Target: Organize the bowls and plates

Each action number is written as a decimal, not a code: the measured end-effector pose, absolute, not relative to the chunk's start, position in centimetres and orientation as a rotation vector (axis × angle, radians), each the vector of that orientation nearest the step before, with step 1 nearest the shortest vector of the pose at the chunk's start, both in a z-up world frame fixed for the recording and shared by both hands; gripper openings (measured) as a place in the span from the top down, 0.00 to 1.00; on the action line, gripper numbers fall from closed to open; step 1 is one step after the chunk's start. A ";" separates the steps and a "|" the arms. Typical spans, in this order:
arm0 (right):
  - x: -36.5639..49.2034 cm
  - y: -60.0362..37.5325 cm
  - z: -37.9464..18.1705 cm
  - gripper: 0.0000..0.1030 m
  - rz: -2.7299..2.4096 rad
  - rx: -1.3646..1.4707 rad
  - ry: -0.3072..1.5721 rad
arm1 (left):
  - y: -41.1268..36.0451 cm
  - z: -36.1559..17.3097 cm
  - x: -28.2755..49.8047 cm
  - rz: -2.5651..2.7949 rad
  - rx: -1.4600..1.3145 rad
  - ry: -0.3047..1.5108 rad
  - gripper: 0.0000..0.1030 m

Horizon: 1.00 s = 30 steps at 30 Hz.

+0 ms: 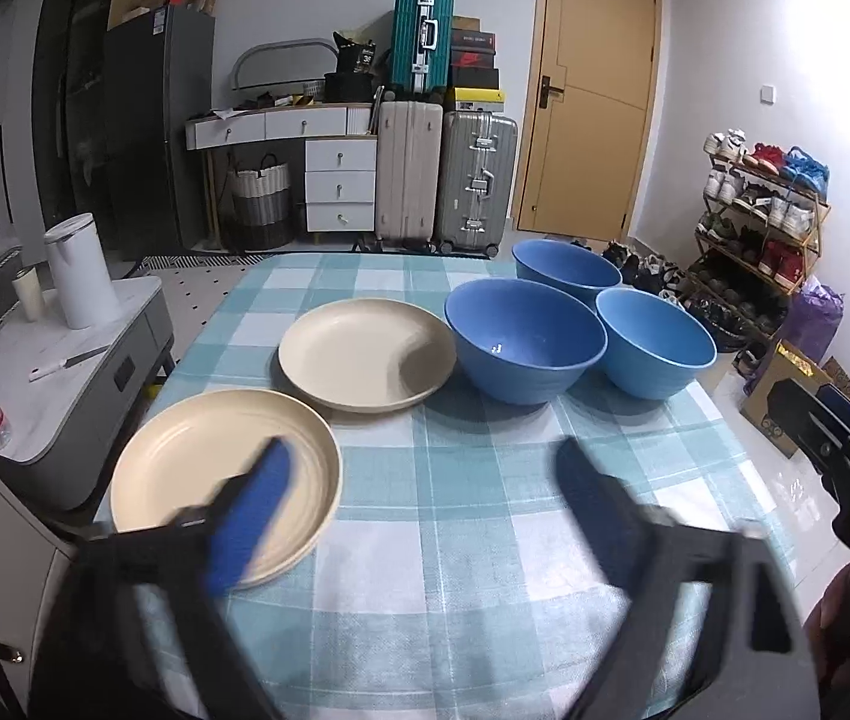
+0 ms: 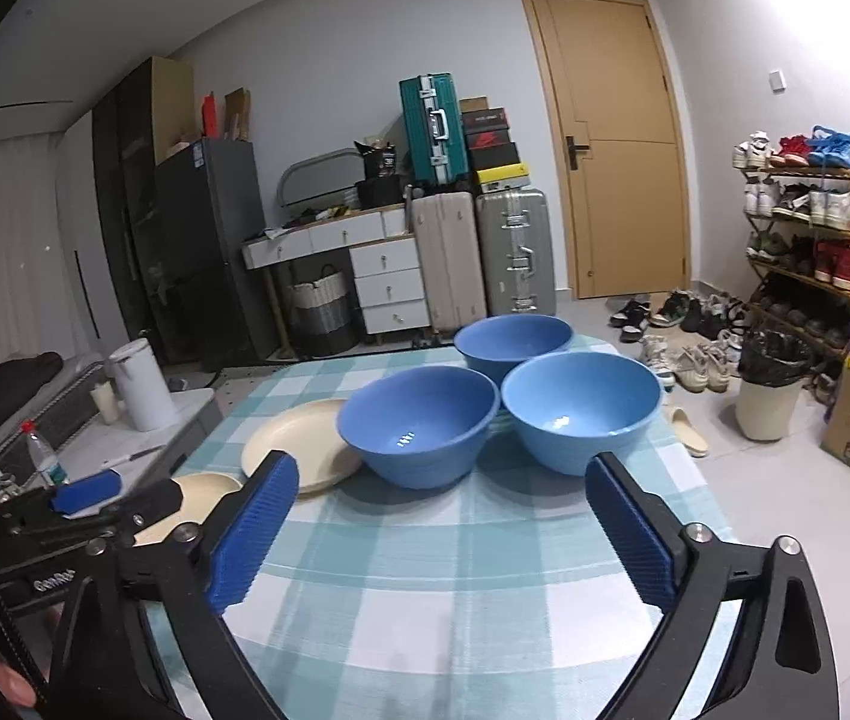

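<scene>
Both tongs gape empty (left [image 1: 425,480], right [image 2: 440,495]); only right view hides the near plate [image 1: 209,462].

Smooth, faintly glossy blue plastic-looking bowl [image 2: 422,435] at frame centre, matt cream round plate [image 1: 367,353], woven checked teal-and-white cloth tablecloth [image 1: 455,540], ribbed blue gripper pads [image 2: 248,534]

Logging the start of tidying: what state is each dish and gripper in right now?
Near plate: empty, flat on tablecloth.
Far plate: empty, flat.
Three blue bowls: upright, empty, unstacked.
Left gripper: open, holding nothing.
Right gripper: open, holding nothing.
</scene>
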State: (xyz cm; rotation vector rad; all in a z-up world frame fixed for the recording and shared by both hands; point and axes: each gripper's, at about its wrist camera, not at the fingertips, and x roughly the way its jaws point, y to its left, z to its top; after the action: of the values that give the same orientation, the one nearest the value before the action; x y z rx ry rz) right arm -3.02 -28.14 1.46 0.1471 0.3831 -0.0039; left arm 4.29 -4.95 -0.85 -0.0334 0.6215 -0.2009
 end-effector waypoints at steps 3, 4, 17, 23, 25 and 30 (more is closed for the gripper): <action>-3.4 -28.3 0.9 0.03 -0.015 0.146 0.379 | -5.5 -1.1 3.7 -0.200 -0.017 0.593 0.04; -3.6 -28.2 0.7 0.03 -0.017 0.140 0.381 | -5.7 -1.2 3.6 -0.202 -0.009 0.595 0.04; -2.0 -25.2 -0.7 0.01 0.051 0.059 0.426 | -4.6 -2.0 4.8 -0.154 -0.032 0.629 0.03; 1.3 -23.0 -1.9 0.02 0.117 0.034 0.506 | -3.1 -3.2 7.0 -0.135 -0.049 0.714 0.03; 2.4 -22.2 -2.1 0.02 0.138 0.026 0.519 | -2.4 -3.5 7.9 -0.125 -0.062 0.734 0.03; 5.1 -20.4 -2.6 0.02 0.177 -0.004 0.544 | -0.2 -3.7 11.0 -0.092 -0.081 0.804 0.03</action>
State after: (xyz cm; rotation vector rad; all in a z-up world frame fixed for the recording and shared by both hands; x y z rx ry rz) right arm 5.09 -20.36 -2.58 -0.0041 0.5445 0.1767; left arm 10.97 -0.17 -3.66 -0.0811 0.8036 -0.0918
